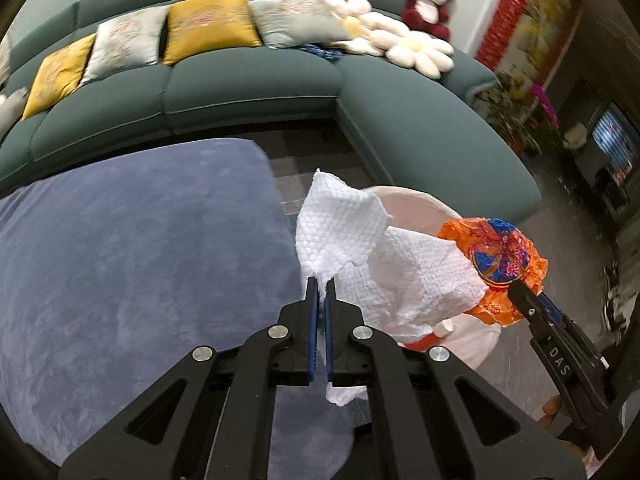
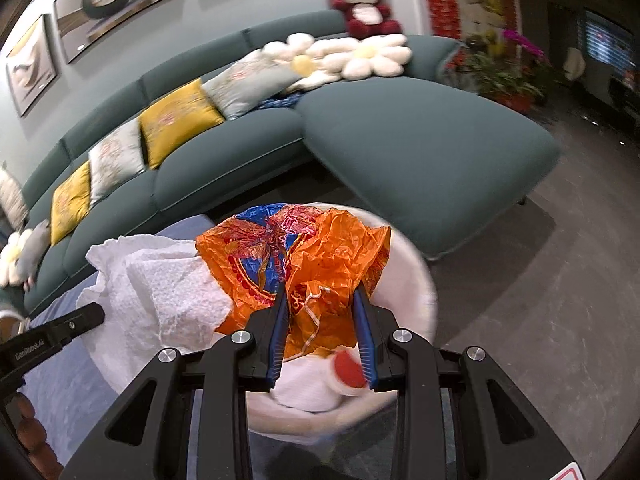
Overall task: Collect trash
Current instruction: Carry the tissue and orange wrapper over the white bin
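Sofa point(image 2: 420, 136), green, cushioned, behind; rug point(image 1: 120, 260), blue, on the floor in front of it. Bin point(image 2: 416, 280), white, just off the rug's corner, a red-capped item already inside.
Tissue point(image 1: 400, 276), white, crumpled: pinched in the closed left gripper point(image 1: 320, 284), hanging over the bin's near rim.
Wrapper point(image 2: 328, 256), orange and blue, crinkled: clamped between the right gripper point(image 2: 320, 292) fingers, above the bin mouth.
Handling advice: centre both loads over the opening, lower past the rim, then release; light pieces may drift or cling to pads.
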The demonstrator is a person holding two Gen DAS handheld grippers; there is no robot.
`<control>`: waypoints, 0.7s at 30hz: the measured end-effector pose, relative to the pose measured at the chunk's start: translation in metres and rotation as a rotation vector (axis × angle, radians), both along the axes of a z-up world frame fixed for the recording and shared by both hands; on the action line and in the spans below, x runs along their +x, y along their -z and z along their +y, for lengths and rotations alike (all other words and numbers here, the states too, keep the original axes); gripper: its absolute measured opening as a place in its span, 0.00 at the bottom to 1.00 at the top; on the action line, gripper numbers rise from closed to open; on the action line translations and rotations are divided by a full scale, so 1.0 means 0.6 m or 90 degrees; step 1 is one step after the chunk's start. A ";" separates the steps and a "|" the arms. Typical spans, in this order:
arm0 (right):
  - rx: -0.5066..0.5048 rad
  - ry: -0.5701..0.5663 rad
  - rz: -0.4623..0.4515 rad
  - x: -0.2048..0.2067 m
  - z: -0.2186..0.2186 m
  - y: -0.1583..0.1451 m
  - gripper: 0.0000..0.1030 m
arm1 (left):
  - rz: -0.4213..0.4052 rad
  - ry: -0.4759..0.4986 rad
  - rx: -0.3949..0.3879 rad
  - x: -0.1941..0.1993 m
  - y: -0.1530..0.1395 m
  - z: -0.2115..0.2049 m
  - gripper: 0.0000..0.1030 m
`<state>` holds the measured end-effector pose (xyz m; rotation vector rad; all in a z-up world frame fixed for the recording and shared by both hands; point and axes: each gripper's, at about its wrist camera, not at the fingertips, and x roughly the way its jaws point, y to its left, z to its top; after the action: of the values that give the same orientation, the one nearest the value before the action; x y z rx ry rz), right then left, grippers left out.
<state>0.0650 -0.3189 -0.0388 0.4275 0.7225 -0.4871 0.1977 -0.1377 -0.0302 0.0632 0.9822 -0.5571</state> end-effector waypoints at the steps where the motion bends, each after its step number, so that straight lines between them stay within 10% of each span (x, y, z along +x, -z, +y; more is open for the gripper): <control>1: -0.001 0.011 0.001 -0.011 -0.012 0.001 0.28 | 0.001 0.005 0.001 -0.002 0.001 -0.010 0.03; 21: 0.022 0.089 -0.016 -0.084 -0.096 0.016 0.28 | 0.013 0.055 0.055 -0.013 0.042 -0.128 0.03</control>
<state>0.0145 -0.3765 -0.0483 0.5173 0.6805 -0.6009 0.1898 -0.2147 -0.0553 0.1770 1.0269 -0.5951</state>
